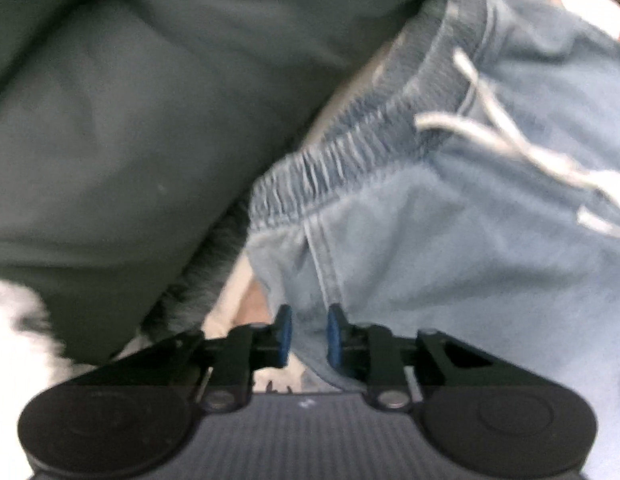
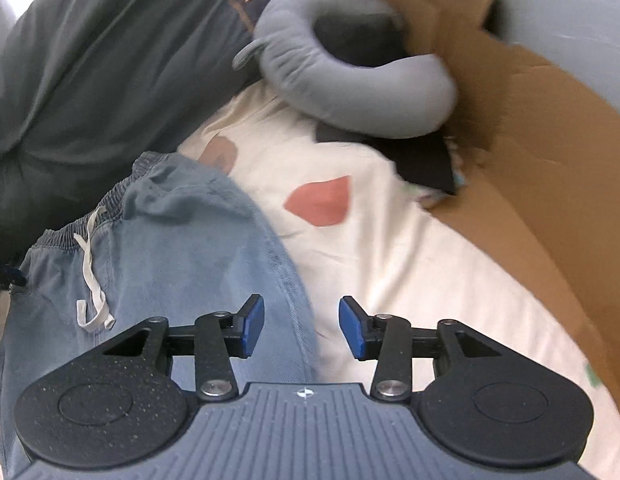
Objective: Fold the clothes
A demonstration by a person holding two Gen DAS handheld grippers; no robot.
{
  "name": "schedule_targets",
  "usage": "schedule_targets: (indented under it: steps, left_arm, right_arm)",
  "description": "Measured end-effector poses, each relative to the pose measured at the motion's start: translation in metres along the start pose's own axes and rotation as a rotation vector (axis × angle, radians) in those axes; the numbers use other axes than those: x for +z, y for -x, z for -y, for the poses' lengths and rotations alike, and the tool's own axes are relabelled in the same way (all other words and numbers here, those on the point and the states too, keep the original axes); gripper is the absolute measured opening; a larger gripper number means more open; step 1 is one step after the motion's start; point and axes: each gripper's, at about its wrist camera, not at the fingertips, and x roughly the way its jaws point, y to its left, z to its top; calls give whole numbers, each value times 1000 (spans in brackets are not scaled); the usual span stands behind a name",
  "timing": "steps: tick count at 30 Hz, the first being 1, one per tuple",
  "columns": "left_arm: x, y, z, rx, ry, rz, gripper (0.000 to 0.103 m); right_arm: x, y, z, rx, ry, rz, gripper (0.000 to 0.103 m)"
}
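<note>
Light blue denim shorts (image 1: 450, 240) with an elastic waistband and a white drawstring (image 1: 506, 136) lie on a cream bedsheet (image 2: 390, 248). My left gripper (image 1: 308, 334) is shut on the side edge of the shorts just below the waistband, with a fold of denim between its blue pads. In the right wrist view the shorts (image 2: 169, 240) lie at the left, drawstring (image 2: 91, 276) showing. My right gripper (image 2: 301, 328) is open and holds nothing, hovering over the right edge of the shorts.
A dark green garment (image 1: 149, 100) lies beyond the shorts, also in the right wrist view (image 2: 101, 60). A grey neck pillow (image 2: 342, 80) and a brown cardboard box (image 2: 550, 140) sit at the back right. The sheet has reddish patches (image 2: 322, 200).
</note>
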Motion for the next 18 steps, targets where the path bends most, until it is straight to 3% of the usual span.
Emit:
schedule_targets:
  steps: [2,13,18]
  left_arm:
    - [3,26,0,-3,29,49,34]
    - [9,142,34,-165,125,168,53]
    - [8,168,72,-193,62,178,55]
  right_arm:
    - [-3,25,1,-14,-16,8,54]
    - [-35,127,3,-111,-111,4,55]
    - [-64,150,5,-98,-190,10,56]
